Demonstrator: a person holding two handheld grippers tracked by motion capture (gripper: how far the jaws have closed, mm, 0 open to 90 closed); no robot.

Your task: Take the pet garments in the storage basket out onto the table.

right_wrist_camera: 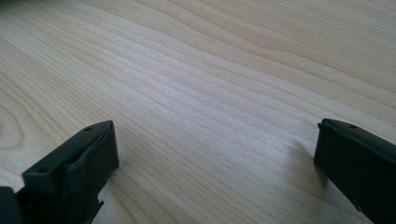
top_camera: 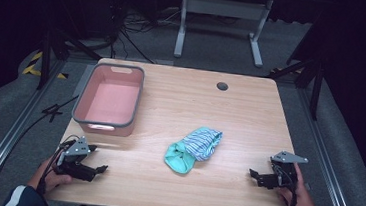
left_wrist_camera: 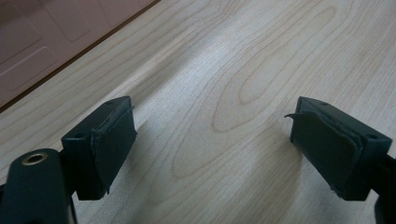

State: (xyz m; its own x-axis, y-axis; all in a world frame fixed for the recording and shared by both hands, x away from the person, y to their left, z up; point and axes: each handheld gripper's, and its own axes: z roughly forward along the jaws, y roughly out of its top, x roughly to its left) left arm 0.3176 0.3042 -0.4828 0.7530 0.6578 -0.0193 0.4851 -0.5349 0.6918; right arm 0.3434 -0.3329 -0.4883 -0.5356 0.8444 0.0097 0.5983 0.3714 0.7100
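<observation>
Left gripper (top_camera: 96, 159) held low at about 8 o'clock on the table (top_camera: 250, 114), jaws spread wide with only bare wood between them. In the left gripper view (left_wrist_camera: 212, 140), worn black pads (left_wrist_camera: 114, 140) parted over pale grain, peeling at the edges; a pink wall of the bin (left_wrist_camera: 42, 42) cut off at 10 o'clock. Right gripper (top_camera: 254, 174) at about 4 o'clock on the table, jaws likewise well apart, nothing gripped; in the right gripper view (right_wrist_camera: 215, 163), both jaws cropped by the bottom edge, plain wood beyond. Left hand (top_camera: 53, 177) and right hand (top_camera: 303, 198) partly cut off at the bottom of the high view.

Rolled cloth bundle (top_camera: 193, 149), teal end and blue-striped end, near table centre, between the grippers and touching neither. Pink bin with grey rim (top_camera: 107, 96) at 10 o'clock, nothing inside. Small dark round grommet (top_camera: 222, 86) at 12 o'clock. Beyond the table, dim floor, cables and a white frame hard to make out.
</observation>
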